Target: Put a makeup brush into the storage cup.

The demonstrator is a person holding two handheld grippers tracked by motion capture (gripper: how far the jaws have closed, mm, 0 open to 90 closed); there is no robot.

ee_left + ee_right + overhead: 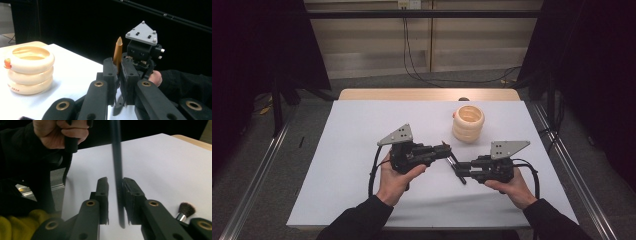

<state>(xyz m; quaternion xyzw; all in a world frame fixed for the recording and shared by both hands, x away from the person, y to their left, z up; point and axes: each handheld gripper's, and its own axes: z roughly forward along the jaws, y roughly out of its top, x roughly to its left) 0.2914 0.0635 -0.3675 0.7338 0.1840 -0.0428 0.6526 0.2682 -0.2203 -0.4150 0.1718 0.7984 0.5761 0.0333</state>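
While the left gripper (119, 75) was clamped on a thin brush handle (117, 53) over the table's (362, 125) middle, near its front edge, the right gripper (115, 192) had its jaws slightly apart around the same handle's dark end (117, 170), one pad beside it. A stack of cream rings (468, 123) sat toward the back right. A small brush (185, 210) lay just beside the right gripper.

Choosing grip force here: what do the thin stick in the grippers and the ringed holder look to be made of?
Stick: orange-brown tip, black lower shaft, smooth and slightly glossy; probably lacquered wood or plastic. Ringed holder: cream stacked rings with soft sheen and rounded edges; likely moulded plastic or silicone, possibly glazed ceramic.
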